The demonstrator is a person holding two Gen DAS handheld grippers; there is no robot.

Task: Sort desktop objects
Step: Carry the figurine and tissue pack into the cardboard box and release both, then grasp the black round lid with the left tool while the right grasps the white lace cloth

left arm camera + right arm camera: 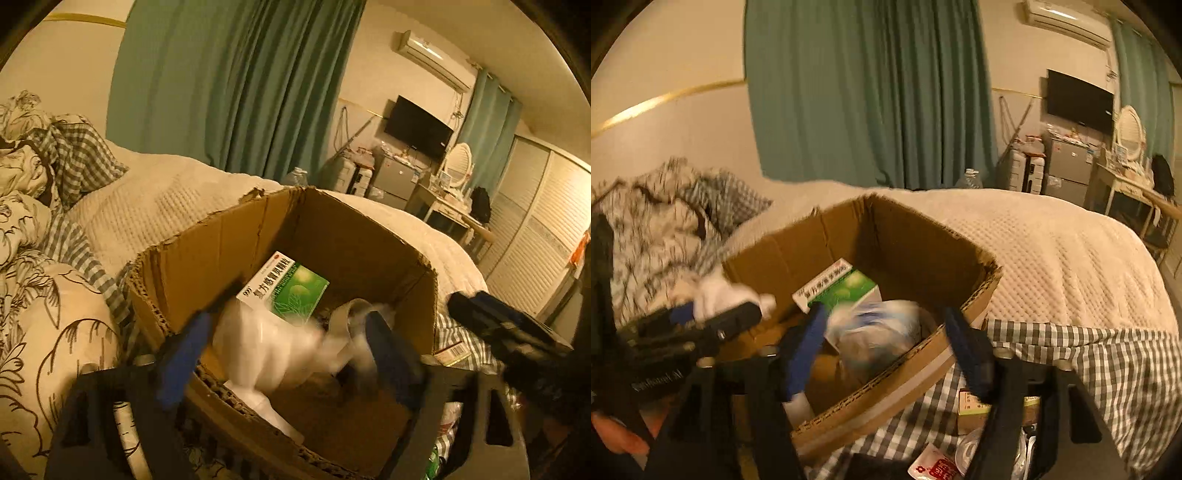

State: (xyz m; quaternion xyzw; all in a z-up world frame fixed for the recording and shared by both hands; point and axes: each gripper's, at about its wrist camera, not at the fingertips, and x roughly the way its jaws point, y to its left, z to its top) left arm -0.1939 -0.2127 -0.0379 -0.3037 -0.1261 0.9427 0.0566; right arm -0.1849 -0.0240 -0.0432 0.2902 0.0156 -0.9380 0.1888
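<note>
Both claws hung over the cardboard box (229, 254) on the bed. The left gripper (291, 354) stood released, a blurred white item (273, 354) apparently dropping between its fingers onto the box floor below the green medicine box (284, 286). The right gripper (886, 350) stood released over a blurred plastic bag (879, 332) by the near wall. To do it well, each claw should lift clear only once its item settled inside

Black left gripper (288, 354), blue fingers (183, 362)
</note>
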